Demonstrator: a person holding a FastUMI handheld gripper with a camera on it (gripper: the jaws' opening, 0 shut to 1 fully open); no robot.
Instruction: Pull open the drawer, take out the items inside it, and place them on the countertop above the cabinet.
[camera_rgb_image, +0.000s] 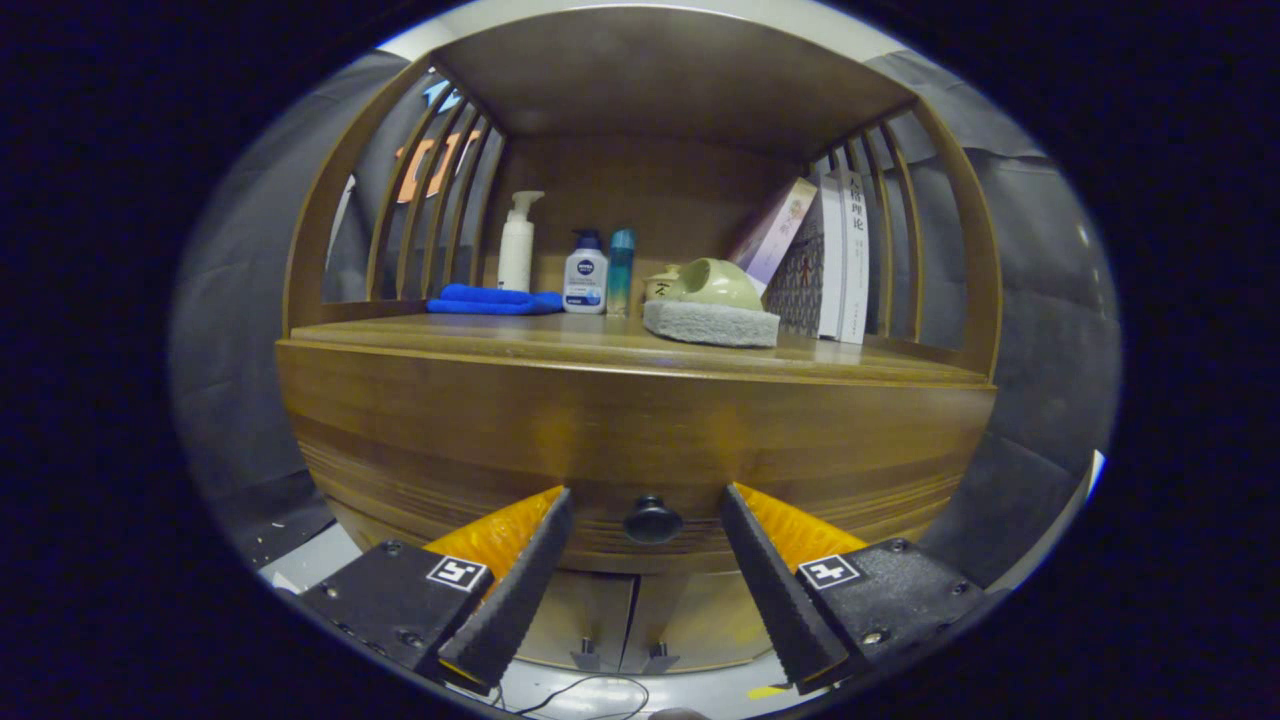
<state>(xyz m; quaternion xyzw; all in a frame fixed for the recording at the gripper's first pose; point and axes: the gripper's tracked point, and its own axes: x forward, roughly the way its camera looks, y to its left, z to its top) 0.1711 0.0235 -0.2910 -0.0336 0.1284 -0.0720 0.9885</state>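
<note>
Low in the frame's centre, the gripper (648, 520) stands wide apart, holding nothing, its fingers flanking the drawer (640, 450) knob (653, 520). The drawer sits flush; its contents are hidden. A sponge (711, 323), bottles and cloth lie on the table (500, 340) above.

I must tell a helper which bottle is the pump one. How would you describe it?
On the wooden countertop, look behind the folded blue cloth. The pump bottle is white and tallest, left of two shorter bottles, beyond the open gripper.

Brown drawer (640, 440); black knob (652, 520); blue cloth (492, 299).
</note>
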